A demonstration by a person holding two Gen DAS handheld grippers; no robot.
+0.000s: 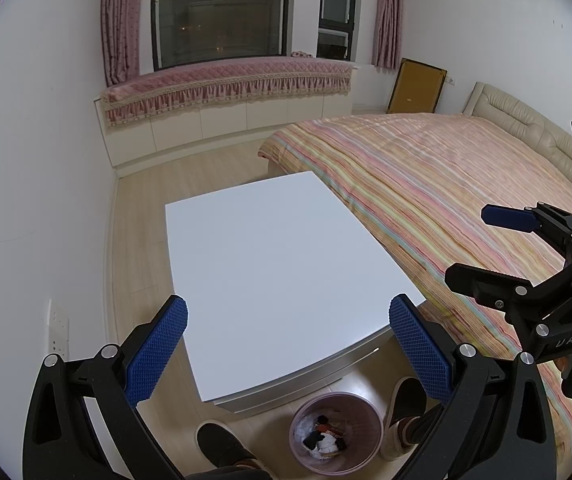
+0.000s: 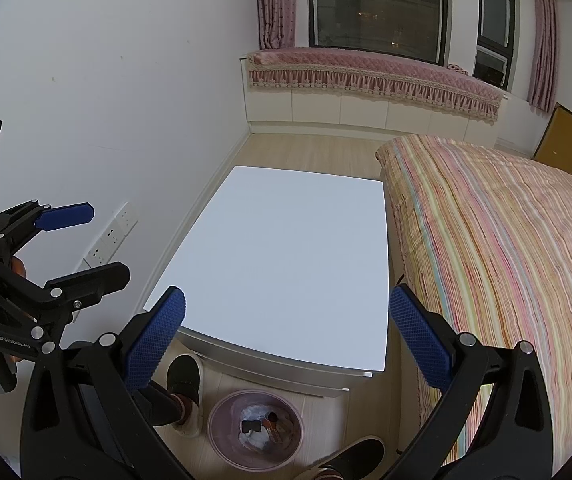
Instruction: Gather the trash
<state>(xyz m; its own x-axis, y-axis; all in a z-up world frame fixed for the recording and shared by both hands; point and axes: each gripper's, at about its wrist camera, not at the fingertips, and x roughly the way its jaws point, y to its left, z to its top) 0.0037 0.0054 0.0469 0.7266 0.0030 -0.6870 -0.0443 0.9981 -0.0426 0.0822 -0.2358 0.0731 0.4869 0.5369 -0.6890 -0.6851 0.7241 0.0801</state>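
A pink round trash bin (image 1: 335,432) stands on the floor below the white table's (image 1: 278,264) near edge, with crumpled wrappers and paper (image 1: 325,438) inside. It also shows in the right wrist view (image 2: 256,430), holding the same trash (image 2: 262,428). My left gripper (image 1: 287,344) is open and empty, held above the table's near edge. My right gripper (image 2: 286,336) is open and empty too, held beside it. Each gripper shows in the other's view, the right one (image 1: 481,248) and the left one (image 2: 98,240), both with jaws apart.
A bed with a striped cover (image 1: 445,184) runs along the table's right side. The white wall with sockets (image 2: 112,236) is on the left. The person's shoes (image 1: 222,446) stand either side of the bin. A window bench (image 1: 226,84) is at the far end.
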